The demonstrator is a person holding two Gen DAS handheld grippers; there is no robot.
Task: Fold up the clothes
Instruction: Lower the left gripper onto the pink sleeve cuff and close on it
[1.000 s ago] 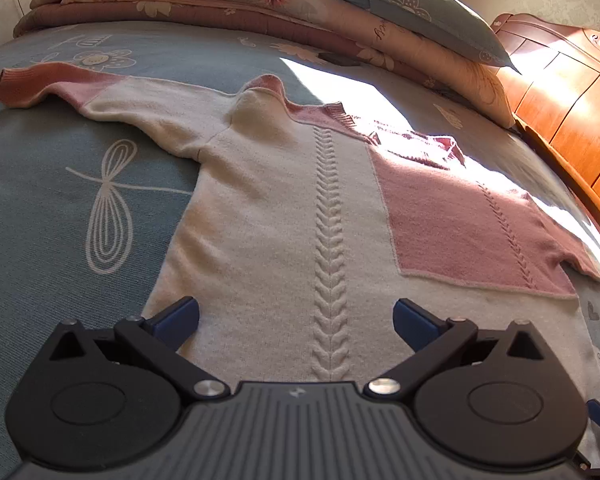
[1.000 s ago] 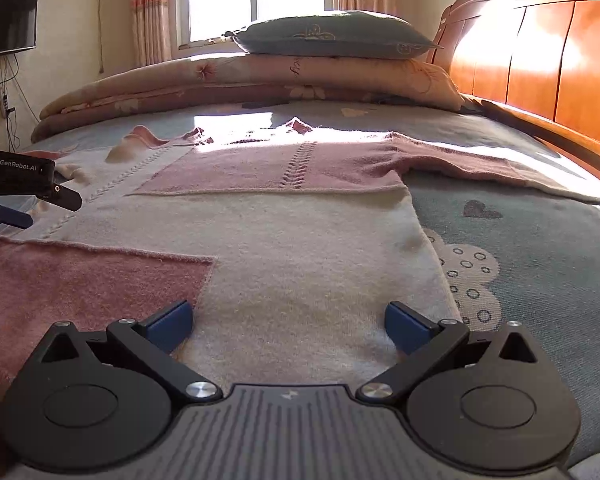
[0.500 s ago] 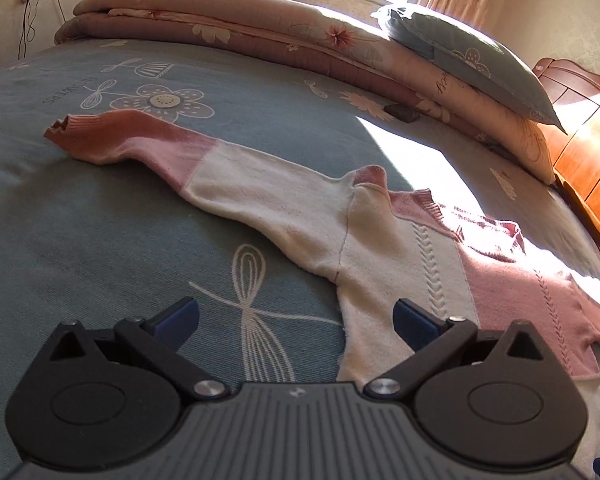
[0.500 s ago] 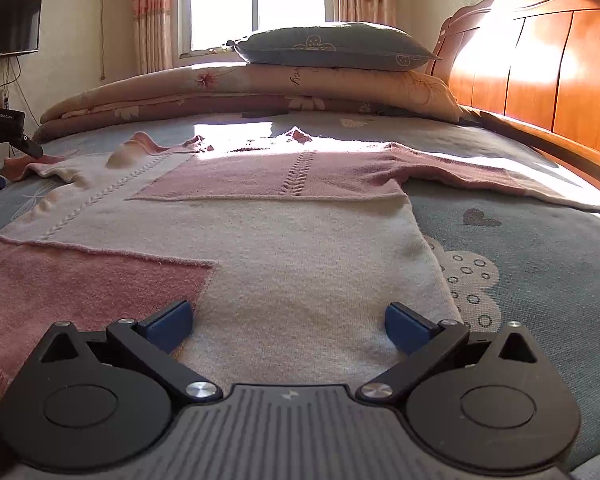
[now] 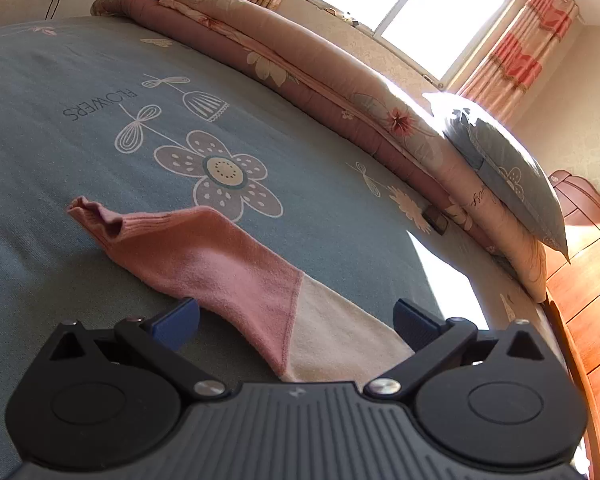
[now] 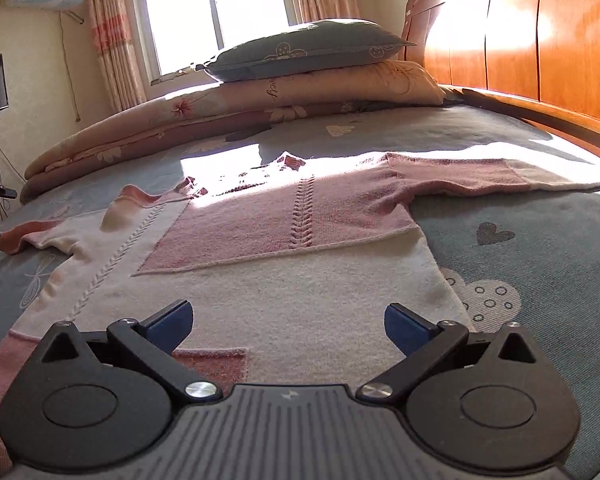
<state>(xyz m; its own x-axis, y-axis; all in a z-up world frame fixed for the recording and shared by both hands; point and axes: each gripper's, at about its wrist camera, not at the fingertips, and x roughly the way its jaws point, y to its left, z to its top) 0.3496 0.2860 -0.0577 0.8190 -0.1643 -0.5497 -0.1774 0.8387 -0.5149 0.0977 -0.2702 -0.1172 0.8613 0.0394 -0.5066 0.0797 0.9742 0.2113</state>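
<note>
Two sleeves are seen stretched out to either side of a pink-and-cream sweater that is spread flat, front up, on the blue bed. No fold is visible in the body or in either sleeve, so as things lie, every fold the task asks for is judged to be left; a garment opened out like this would look the same whatever was done with it.

The left tool is held low over the left sleeve, near the seam where the pink cuff end meets the cream part; its blue fingers are spread wide, one on each side of the sleeve, and nothing is pinched. The right tool is held over the lower hem area of the sweater, likewise spread apart and gripping nothing. The far sleeve is laid out toward the wooden headboard. A folded quilt and a pillow are stacked beyond the sweater, clear of it.
</note>
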